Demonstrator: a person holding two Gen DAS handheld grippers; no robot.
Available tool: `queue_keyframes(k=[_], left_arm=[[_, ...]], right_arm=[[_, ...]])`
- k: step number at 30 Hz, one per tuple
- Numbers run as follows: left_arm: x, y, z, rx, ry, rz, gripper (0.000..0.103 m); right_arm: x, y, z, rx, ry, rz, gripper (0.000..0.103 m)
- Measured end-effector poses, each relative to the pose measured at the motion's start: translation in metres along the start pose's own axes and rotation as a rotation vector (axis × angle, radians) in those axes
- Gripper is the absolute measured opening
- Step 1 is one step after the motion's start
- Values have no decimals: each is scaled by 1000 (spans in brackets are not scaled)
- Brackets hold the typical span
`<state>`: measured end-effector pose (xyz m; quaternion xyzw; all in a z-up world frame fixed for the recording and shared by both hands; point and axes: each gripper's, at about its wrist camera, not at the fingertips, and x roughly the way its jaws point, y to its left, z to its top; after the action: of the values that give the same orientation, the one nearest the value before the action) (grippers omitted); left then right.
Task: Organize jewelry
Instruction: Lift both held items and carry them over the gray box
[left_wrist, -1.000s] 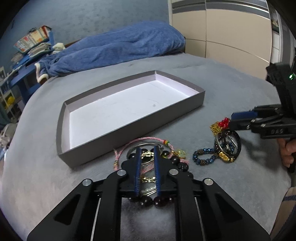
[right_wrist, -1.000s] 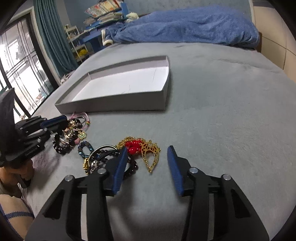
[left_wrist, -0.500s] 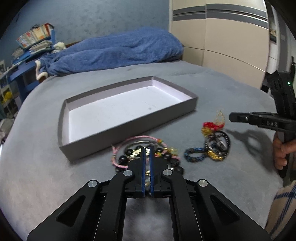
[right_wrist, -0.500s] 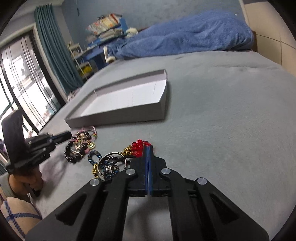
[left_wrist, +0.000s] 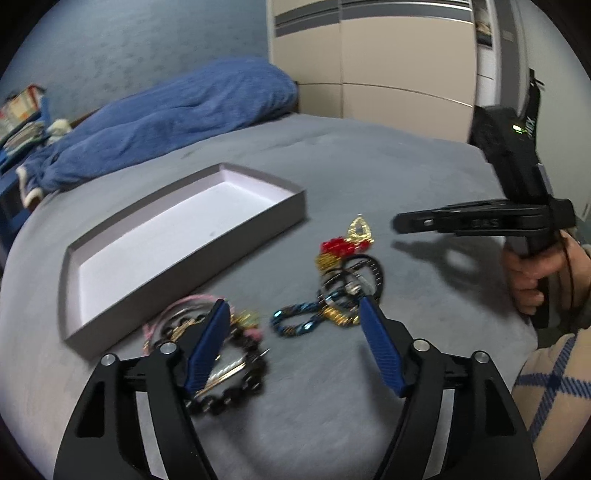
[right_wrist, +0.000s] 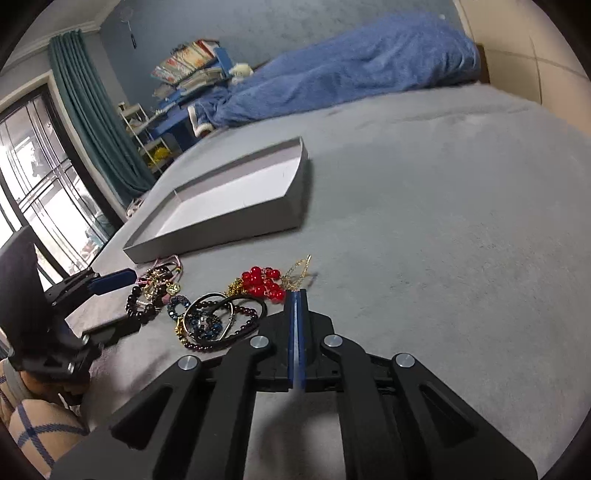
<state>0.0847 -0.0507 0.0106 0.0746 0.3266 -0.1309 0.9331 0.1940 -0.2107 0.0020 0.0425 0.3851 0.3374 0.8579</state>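
Jewelry (left_wrist: 332, 291): tangled heap on grey bedspread (right_wrist: 443, 221) beside empty tray (left_wrist: 184, 266), none sorted; left gripper (left_wrist: 291, 314) just opened wide, nothing between; right gripper (right_wrist: 296, 295) closed, apparently empty; next: re-grip one piece, carry to tray.

The left tongs (left_wrist: 293, 314) have just been opened wide, nothing gripped; the right tongs (right_wrist: 296, 295), spread a second ago, are now closed.
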Motion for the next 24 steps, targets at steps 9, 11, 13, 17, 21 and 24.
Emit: queue_keyframes(k=[9, 11, 13, 17, 21, 24], left_arm=[[32, -29, 17, 103, 53, -53, 74], [38, -32, 20, 118, 57, -57, 74], [42, -36, 23, 142, 56, -59, 73], [46, -43, 25, 175, 53, -68, 72], [53, -44, 28, 185, 68, -79, 62], [62, -39, 34, 165, 81, -68, 58]], right_arm=[[27, -5, 12, 22, 56, 3, 29], [32, -5, 14, 23, 65, 10, 29], [35, -4, 16, 13, 64, 14, 29], [50, 4, 21, -29, 101, 28, 8], [45, 9, 19, -57, 66, 37, 1], [29, 0, 18, -13, -3, 20, 1]])
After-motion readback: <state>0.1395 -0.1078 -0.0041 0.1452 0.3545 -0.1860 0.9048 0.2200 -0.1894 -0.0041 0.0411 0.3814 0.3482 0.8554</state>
